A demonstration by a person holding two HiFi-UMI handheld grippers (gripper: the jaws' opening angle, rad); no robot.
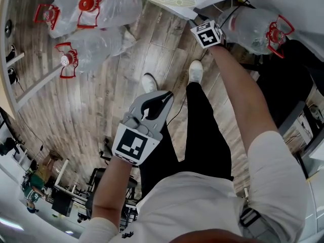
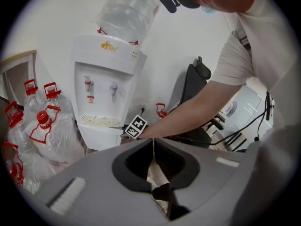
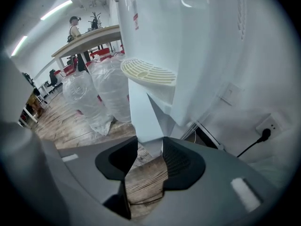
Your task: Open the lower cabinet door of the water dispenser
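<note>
The white water dispenser point(image 2: 106, 79) stands against the wall with a bottle on top and a drip tray point(image 3: 149, 70). Its lower cabinet door point(image 3: 145, 121) shows edge-on in the right gripper view, swung out from the body. My right gripper point(image 3: 149, 147) is shut on that door's edge, with the panel between the two jaws. Its marker cube point(image 2: 136, 126) sits low beside the cabinet. In the head view the right gripper point(image 1: 203, 26) reaches forward under the tray. My left gripper point(image 1: 158, 101) hangs over the floor near the person's legs, jaws together and holding nothing.
Several big water bottles with red handles point(image 1: 93, 14) lie on the wooden floor left of the dispenser. Another bottle point(image 1: 258, 29) lies to the right. A black chair point(image 2: 195, 102) stands right of it. A plug and cable point(image 3: 263, 135) hang on the wall.
</note>
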